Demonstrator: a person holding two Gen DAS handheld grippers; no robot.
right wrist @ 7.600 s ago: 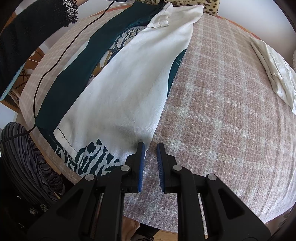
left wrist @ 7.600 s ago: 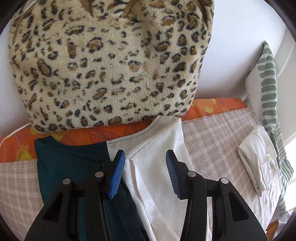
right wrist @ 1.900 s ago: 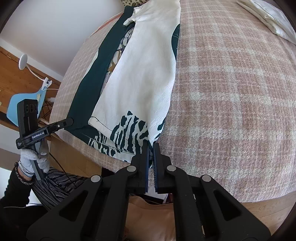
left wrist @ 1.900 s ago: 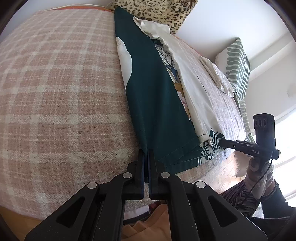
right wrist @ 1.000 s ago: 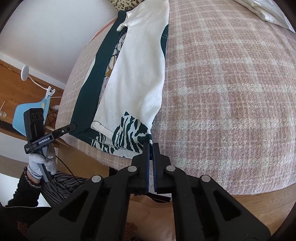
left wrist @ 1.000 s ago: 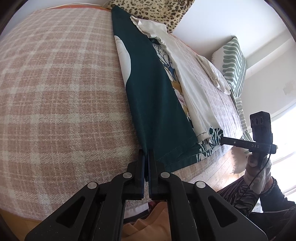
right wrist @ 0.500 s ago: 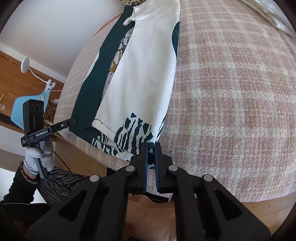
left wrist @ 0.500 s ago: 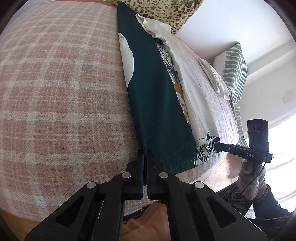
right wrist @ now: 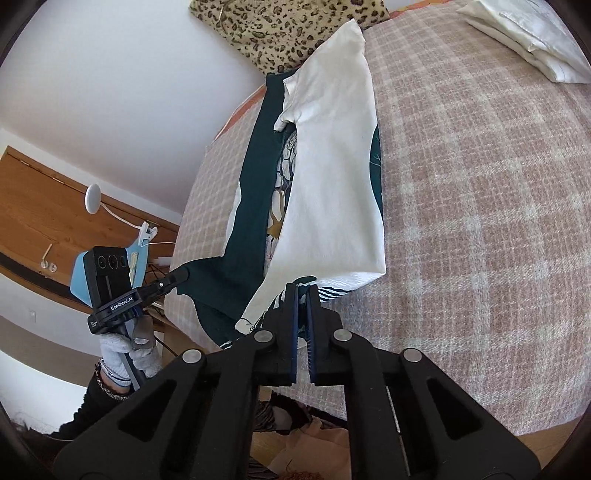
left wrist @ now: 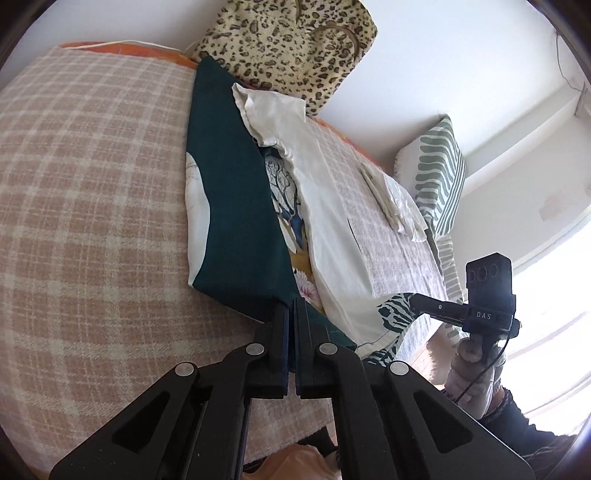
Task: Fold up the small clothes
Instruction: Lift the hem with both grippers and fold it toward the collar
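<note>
A long garment, dark teal on one side and white on the other with a black-and-white print at the hem, lies lengthwise on the plaid bed. My left gripper is shut on the teal hem corner, held above the blanket. My right gripper is shut on the printed hem corner of the same garment. Each gripper shows in the other's view: the right gripper at the right, the left gripper at the left, both in gloved hands. The lifted hem end curls over the rest of the garment.
A leopard-print cushion leans on the wall at the garment's far end. A folded white cloth lies on the blanket to the right, beside a green-striped pillow. A blue chair and wooden furniture stand left of the bed.
Both grippers have risen and moved toward the far end, lifting the hem off the bed edge. The garment's near end now hangs folded over itself.
</note>
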